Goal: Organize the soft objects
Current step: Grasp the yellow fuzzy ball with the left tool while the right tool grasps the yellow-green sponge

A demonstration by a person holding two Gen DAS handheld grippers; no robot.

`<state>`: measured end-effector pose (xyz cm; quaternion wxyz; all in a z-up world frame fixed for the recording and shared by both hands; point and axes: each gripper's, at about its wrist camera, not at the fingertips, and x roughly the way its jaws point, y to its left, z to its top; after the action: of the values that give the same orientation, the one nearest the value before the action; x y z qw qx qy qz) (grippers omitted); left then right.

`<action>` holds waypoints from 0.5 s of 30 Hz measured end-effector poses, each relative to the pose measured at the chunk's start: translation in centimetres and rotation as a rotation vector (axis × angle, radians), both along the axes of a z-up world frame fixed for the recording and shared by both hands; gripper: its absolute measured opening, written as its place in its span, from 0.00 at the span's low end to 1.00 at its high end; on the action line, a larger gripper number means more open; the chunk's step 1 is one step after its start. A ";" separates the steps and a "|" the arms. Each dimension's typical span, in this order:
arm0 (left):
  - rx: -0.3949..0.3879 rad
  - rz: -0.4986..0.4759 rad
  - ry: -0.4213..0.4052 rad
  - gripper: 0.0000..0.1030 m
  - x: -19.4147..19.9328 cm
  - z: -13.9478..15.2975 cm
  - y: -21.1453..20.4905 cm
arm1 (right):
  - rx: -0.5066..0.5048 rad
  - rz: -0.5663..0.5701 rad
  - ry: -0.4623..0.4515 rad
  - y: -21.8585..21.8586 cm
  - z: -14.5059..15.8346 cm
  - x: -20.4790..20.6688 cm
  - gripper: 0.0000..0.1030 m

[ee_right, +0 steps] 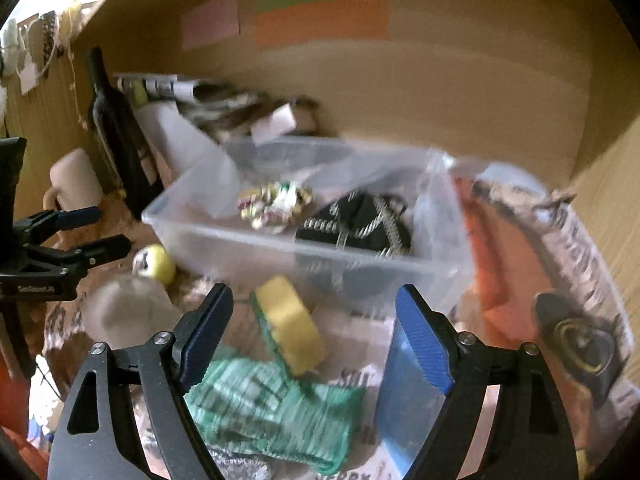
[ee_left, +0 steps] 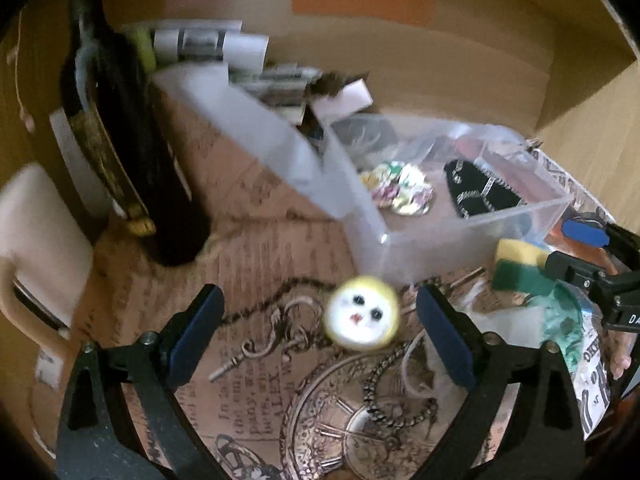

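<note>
Two views. Left wrist: left gripper [ee_left: 320, 326] wide open, empty; yellow ball [ee_left: 362, 313] between its fingers, untouched, bin [ee_left: 460, 236] just beyond. Right wrist: right gripper [ee_right: 316, 338] wide open, empty; sponge [ee_right: 290, 326] between fingers, green cloth [ee_right: 272, 408] below it, bin [ee_right: 304, 256] ahead.

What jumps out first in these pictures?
A small yellow ball with a painted white face sits on the printed mat between the open left gripper fingers. Behind it stands a clear plastic bin holding a black pouch, and the open right gripper hovers over a yellow-green sponge.
</note>
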<state>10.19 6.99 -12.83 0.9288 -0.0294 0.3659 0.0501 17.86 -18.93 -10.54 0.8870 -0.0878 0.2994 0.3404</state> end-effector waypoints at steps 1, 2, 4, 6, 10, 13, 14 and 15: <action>-0.011 0.004 0.006 0.95 0.1 -0.4 0.1 | -0.002 0.006 0.016 0.2 -0.3 0.1 0.78; -0.025 0.006 0.008 0.94 0.0 -0.6 0.3 | -0.006 0.010 0.031 0.3 -0.6 0.2 0.73; -0.043 0.000 0.016 0.88 -0.1 -1.0 0.4 | -0.017 0.026 0.064 0.6 -1.2 0.6 0.63; -0.054 -0.010 0.026 0.81 0.0 -1.3 0.3 | -0.024 0.037 0.088 0.9 -1.6 0.9 0.54; -0.082 -0.032 0.044 0.71 0.4 -2.0 0.1 | -0.029 0.066 0.127 1.2 -2.2 1.0 0.34; -0.111 -0.052 0.051 0.63 0.7 -2.3 0.0 | -0.032 0.074 0.121 1.2 -2.4 0.7 0.30; -0.124 -0.060 0.053 0.60 0.8 -2.4 0.0 | -0.033 0.073 0.113 1.1 -2.3 0.6 0.29; -0.133 -0.067 0.055 0.56 0.9 -2.5 0.0 | -0.032 0.074 0.107 1.0 -2.2 0.4 0.29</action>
<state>11.11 6.94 -15.37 0.9155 -0.0776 0.3948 -0.0047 18.24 -17.89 -12.79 0.8549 -0.0948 0.3483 0.3726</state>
